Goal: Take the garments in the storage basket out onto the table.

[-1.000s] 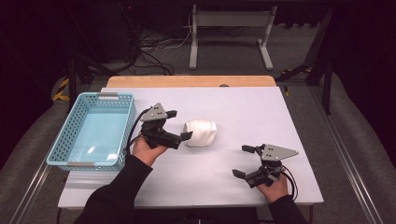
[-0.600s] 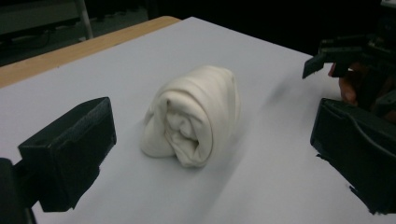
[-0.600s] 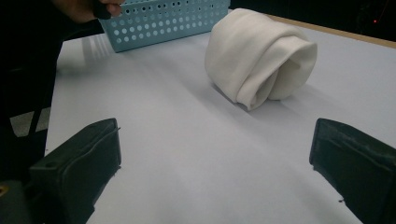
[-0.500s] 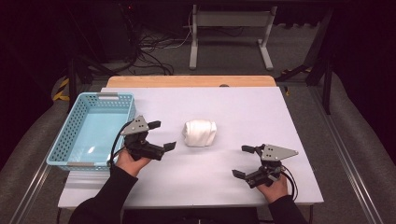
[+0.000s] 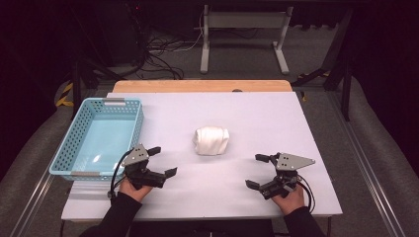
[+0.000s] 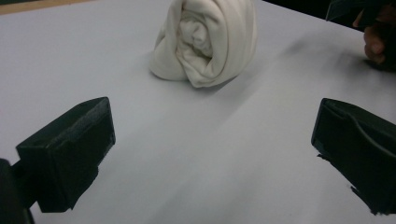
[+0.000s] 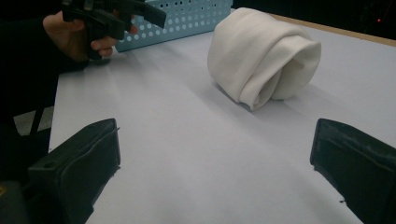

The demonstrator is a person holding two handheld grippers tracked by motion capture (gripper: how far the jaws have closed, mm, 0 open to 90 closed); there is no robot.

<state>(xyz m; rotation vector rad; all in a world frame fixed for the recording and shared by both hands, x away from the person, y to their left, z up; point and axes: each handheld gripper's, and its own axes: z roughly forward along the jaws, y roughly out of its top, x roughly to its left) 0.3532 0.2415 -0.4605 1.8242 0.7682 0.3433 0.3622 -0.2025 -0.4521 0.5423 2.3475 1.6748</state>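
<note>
Rolled white cloth point(image 5: 211, 140) at table centre, untouched, roll intact. Left gripper point(image 5: 159, 161) at 7 o'clock from cloth, jaws wide, holding nothing. Right gripper point(image 5: 258, 171) at 5 o'clock, jaws wide, holding nothing. Blue basket point(image 5: 79, 148) at 9 o'clock, nothing inside. Judgement: cloth likely destined for basket; grasp and transfer both remain.

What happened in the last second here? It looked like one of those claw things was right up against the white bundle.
The left gripper drew back from the rolled white cloth toward the person's edge of the table, beside the blue basket. Its jaws stand open and apart from the cloth. The cloth lies where it was, the right gripper rests open at the same spot, and the basket has not moved.
</note>
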